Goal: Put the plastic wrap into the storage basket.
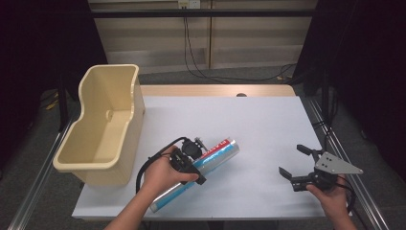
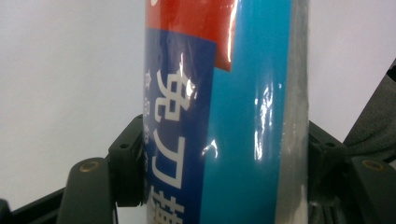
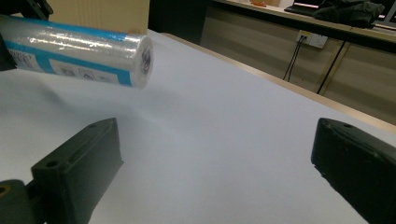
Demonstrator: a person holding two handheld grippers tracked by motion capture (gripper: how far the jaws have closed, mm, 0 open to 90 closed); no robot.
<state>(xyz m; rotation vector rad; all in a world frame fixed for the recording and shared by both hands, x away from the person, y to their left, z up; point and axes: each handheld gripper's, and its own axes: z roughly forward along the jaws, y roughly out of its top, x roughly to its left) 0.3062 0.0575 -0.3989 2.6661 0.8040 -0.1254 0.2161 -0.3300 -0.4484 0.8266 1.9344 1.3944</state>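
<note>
Hands at work over a white-covered table: the left gripper, held in the person's left hand, has its two black jaws pinched on either side of a long cylindrical roll wrapped in glossy clear film, printed in blue, red and silver. In the left gripper view the roll stands between the jaws, both pads pressed against its sides, white characters running down its dark blue panel. Seen from above, the roll lies on a slant across the near middle of the table, one end towards the person, the other pointing away and to the right; in the right gripper view its round end hangs clear above the white surface, a soft shadow under it. The right gripper, held in the right hand near the table's right front corner, has its jaws spread wide with nothing between them, well apart from the roll. A cream plastic bin with a curved rim stands at the table's left edge.
</note>
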